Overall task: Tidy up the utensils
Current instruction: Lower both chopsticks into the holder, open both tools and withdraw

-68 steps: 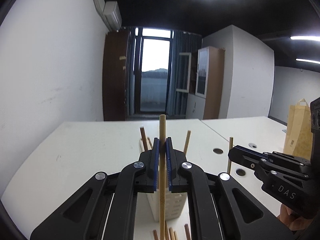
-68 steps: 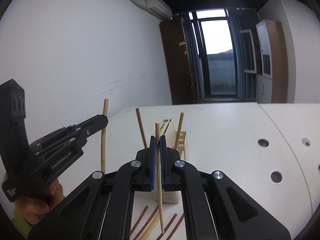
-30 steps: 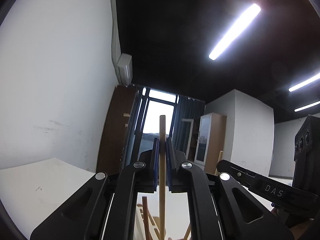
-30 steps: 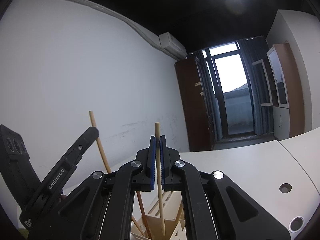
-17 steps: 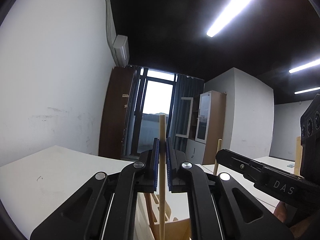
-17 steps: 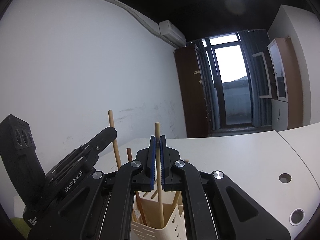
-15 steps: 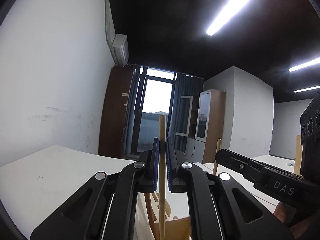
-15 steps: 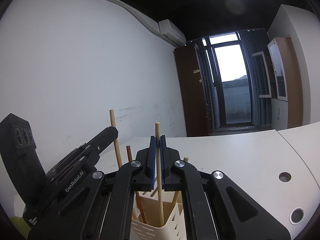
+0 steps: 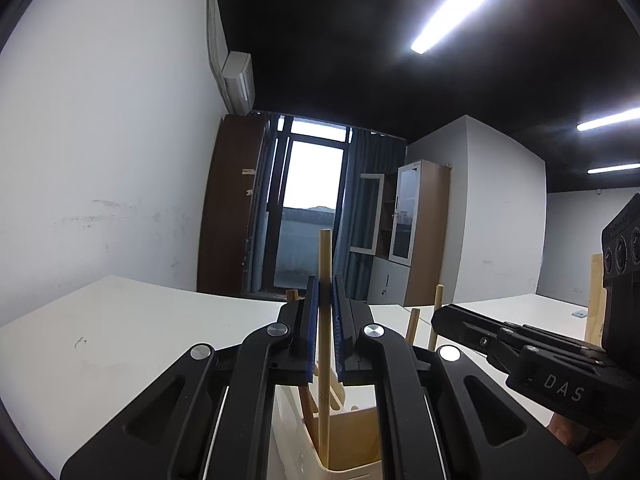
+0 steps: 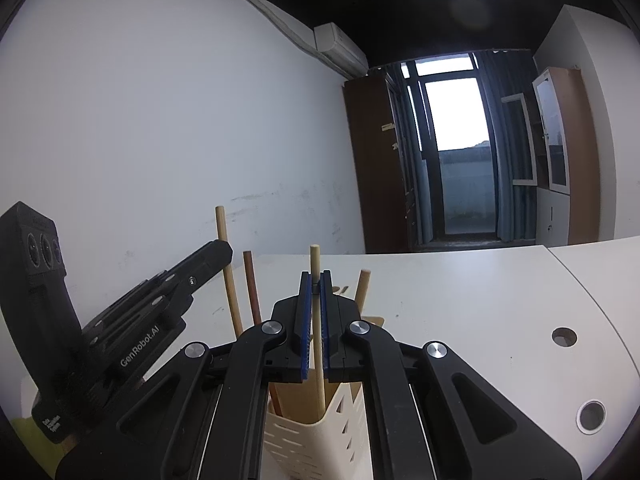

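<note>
Left claw [image 9: 325, 312] marked "GenRobot.AI" clamps a pale chopstick [image 9: 324, 344], right claw [image 10: 315, 312] marked "DAS" clamps another [image 10: 317, 344]; both tips inside cream holder [image 10: 320, 440] on white counter [image 10: 460, 300].

Rt gripper [image 10: 315, 280] clamped on pale chopstick [image 10: 316, 316], held upright w/ lower end inside cream slotted holder [image 10: 320, 436] on white table [image 10: 460, 300]. Lt gripper [image 10: 224, 250] at left, gripping another pale stick [image 10: 226, 264] whose lower end also drops toward holder. Dark brown stick [image 10: 251, 284] & tan stick [image 10: 363, 288] standing in holder. Window [image 10: 456, 116] & cabinet [image 10: 560, 140] at back.
</note>
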A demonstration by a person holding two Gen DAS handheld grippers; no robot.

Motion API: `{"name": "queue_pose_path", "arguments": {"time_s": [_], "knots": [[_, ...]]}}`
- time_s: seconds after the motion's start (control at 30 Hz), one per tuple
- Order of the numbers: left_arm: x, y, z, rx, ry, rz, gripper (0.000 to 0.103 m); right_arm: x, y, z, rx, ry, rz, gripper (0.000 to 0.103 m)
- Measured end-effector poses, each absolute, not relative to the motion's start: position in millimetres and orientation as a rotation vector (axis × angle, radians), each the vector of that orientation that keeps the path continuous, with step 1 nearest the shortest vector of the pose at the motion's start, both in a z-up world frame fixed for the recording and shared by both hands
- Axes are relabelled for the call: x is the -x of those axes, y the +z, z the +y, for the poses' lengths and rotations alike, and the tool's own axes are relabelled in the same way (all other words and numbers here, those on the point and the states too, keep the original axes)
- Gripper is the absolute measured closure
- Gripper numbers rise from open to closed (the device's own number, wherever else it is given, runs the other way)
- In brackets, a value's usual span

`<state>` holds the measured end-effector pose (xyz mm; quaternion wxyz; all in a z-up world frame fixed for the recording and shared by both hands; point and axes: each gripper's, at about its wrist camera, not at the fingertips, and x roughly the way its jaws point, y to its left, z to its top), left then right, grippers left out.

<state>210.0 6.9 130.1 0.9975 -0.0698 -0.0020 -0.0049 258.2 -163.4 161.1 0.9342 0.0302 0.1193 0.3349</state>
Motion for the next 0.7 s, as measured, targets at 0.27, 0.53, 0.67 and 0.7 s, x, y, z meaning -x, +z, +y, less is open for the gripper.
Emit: {"name": "queue_pose_path", "arguments": {"time_s": [0.27,0.53,0.67,0.7], "knots": [[-208.8,126.3,10.8,0.138,-0.015,0.003,0.097,-255.2,157.0,-164.6,-0.057,0.677,0.259,0.098],[-208.1,125.5,11.1,0.140,-0.031,0.025,0.097,-258.7,157.8,-167.3,-0.083,0.687,0.296,0.098],[-208.0,127.7,14.5,0.141,-0.011,0.033,0.087,-257.1,156.7,-165.4,-0.060,0.681,0.296,0.098],[-207.3,128.7,15.9,0.141,-0.013,0.033,0.081,-255.9,156.3,-165.2,-0.057,0.680,0.298,0.097]]}}
